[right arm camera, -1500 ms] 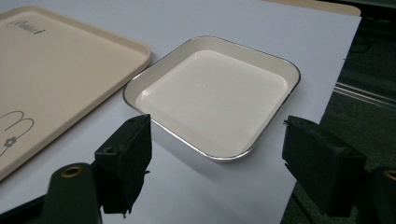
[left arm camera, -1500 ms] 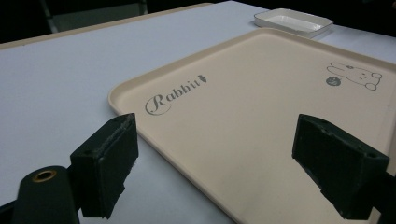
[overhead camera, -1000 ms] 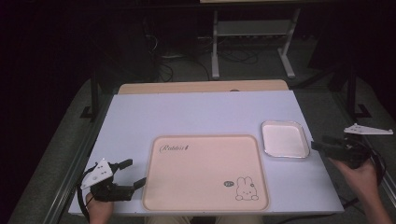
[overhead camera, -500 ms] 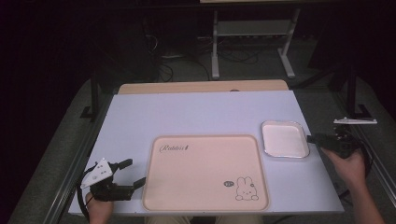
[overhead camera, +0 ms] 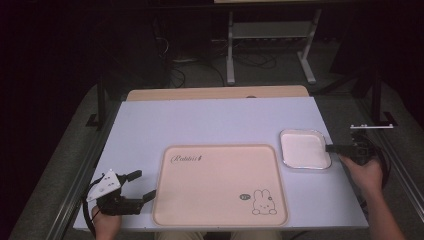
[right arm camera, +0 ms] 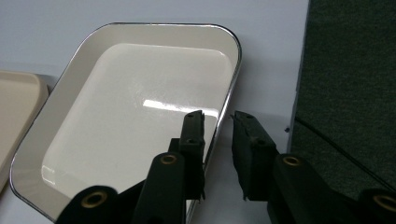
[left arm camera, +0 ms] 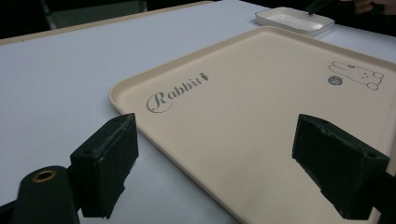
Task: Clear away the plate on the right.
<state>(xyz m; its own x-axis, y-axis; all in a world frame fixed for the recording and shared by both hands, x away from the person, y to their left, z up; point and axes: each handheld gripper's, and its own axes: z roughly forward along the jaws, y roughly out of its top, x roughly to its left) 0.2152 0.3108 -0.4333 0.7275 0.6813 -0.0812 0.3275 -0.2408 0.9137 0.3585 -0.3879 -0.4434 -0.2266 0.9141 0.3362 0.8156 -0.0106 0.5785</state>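
The right tool (right arm camera: pixel 218 140) is straddling the white dish's (right arm camera: pixel 135 93) rim, jaws narrowly parted, not yet gripping. The left tool (left arm camera: pixel 215 168) is hovering wide open at the beige tray's (left arm camera: pixel 261 130) edge. Nothing appears lifted yet.

We read one word, "Rabbit", in dark script with a tiny carrot after it, on the beige tray (left arm camera: pixel 243 121). A small round mark beside its rabbit drawing (left arm camera: pixel 357 74) was too small to read.

black gripper (overhead camera: pixel 142 185), grey triangular plate, brass screws
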